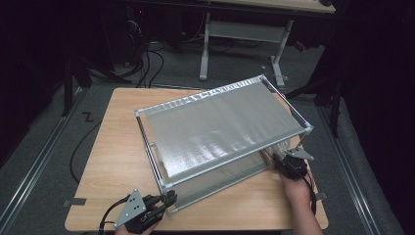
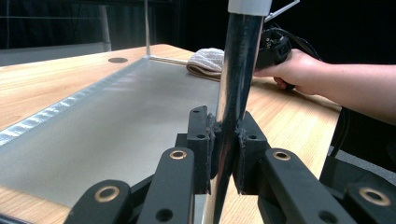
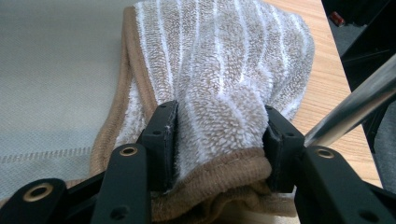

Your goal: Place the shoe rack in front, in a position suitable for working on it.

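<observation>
A two-tier rack with a chrome frame and grey fabric shelves [image 1: 220,127] stands slantwise on the wooden table [image 1: 117,147]. My left gripper [image 1: 169,198] [image 2: 226,135] is shut on the rack's near corner post [image 2: 238,70], just above the lower shelf [image 2: 116,121]. A folded beige and white striped towel [image 3: 219,60] [image 2: 205,60] lies at the lower shelf's right end, partly over its edge. My right gripper [image 1: 280,160] [image 3: 219,135] is shut on a thick fold of that towel. The hand holding the right gripper [image 2: 299,70] shows beyond the post.
Another chrome post [image 3: 355,107] runs slantwise just right of my right jaws. A white-legged desk [image 1: 244,29] and floor cables [image 1: 147,63] lie beyond the table. Bare wood [image 1: 112,161] spreads left of the rack; the table's right edge [image 1: 318,196] is close to the right hand.
</observation>
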A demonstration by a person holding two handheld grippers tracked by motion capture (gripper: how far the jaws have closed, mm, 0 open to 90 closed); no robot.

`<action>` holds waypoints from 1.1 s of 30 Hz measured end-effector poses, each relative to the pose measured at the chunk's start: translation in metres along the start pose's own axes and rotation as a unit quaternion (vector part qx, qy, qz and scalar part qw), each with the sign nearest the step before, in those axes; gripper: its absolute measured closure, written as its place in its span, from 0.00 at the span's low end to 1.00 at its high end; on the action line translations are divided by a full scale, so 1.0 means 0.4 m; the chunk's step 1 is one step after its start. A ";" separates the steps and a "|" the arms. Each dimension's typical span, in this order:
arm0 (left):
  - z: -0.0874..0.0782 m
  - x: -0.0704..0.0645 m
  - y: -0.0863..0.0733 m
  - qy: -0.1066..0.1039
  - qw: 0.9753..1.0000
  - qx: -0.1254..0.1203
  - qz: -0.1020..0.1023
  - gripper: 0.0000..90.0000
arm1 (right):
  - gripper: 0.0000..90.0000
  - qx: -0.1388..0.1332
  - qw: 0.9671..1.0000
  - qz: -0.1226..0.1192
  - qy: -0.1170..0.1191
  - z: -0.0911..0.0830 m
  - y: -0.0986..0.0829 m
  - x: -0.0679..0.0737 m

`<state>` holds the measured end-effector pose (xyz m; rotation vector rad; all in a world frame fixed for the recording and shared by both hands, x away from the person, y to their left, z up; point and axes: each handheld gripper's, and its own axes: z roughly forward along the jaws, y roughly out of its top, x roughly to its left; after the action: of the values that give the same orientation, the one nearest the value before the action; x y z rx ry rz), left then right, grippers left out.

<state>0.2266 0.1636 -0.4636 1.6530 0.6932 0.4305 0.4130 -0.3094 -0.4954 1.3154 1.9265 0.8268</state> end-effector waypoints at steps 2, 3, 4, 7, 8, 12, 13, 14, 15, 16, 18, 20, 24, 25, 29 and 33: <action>0.001 0.000 -0.001 0.001 1.000 -0.001 -0.001 0.88 | 0.60 -0.001 1.000 0.005 0.002 0.000 -0.002 0.000; 0.002 -0.001 -0.001 0.001 1.000 -0.002 -0.002 0.88 | 0.61 0.000 1.000 0.009 0.003 -0.001 -0.002 0.003; 0.003 0.000 -0.001 0.001 1.000 -0.003 -0.003 0.88 | 0.62 -0.001 1.000 0.009 0.001 -0.001 -0.002 0.004; 0.005 0.002 -0.002 -0.002 1.000 -0.005 -0.002 0.88 | 0.62 0.001 1.000 0.014 0.012 -0.005 0.000 0.023; 0.005 0.001 -0.002 -0.002 1.000 -0.005 -0.002 0.88 | 0.62 0.002 1.000 0.014 0.015 -0.006 0.000 0.028; 0.005 0.002 -0.002 -0.004 1.000 -0.005 0.000 0.88 | 0.62 0.002 1.000 0.007 0.030 -0.017 0.002 0.077; 0.005 0.003 -0.002 -0.004 1.000 -0.005 0.002 0.88 | 0.62 0.004 0.999 0.003 0.034 -0.020 0.004 0.092; 0.005 0.003 -0.002 -0.004 1.000 -0.005 0.002 0.88 | 0.62 0.007 0.999 0.002 0.040 -0.023 0.007 0.108; 0.005 0.003 -0.003 -0.003 1.000 -0.006 0.003 0.88 | 0.61 0.010 0.999 0.000 0.043 -0.026 0.009 0.125; 0.005 0.003 -0.004 -0.004 1.000 -0.008 0.004 0.88 | 0.61 0.011 0.999 -0.006 0.047 -0.029 0.011 0.141; 0.005 0.004 -0.005 -0.006 1.000 -0.009 0.005 0.88 | 0.61 0.014 0.998 -0.011 0.055 -0.037 0.013 0.178; 0.006 0.005 -0.006 -0.008 1.000 -0.011 0.004 0.88 | 0.61 0.012 0.998 -0.016 0.063 -0.043 0.013 0.211; 0.007 0.007 -0.006 -0.012 1.000 -0.012 0.004 0.88 | 0.60 0.013 0.996 -0.026 0.083 -0.058 0.015 0.279; 0.007 0.008 -0.006 -0.012 1.000 -0.012 0.003 0.88 | 0.60 0.013 0.995 -0.037 0.091 -0.062 0.018 0.298; 0.009 0.007 -0.006 -0.013 1.000 -0.012 0.001 0.88 | 0.60 0.014 0.992 -0.047 0.112 -0.074 0.020 0.358; 0.010 0.006 -0.006 -0.012 1.000 -0.013 0.001 0.88 | 0.60 0.012 0.989 -0.052 0.135 -0.085 0.021 0.421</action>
<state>0.2306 0.1624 -0.4669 1.6322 0.6660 0.4178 0.3430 -0.1523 -0.4967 1.1519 2.2005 0.9725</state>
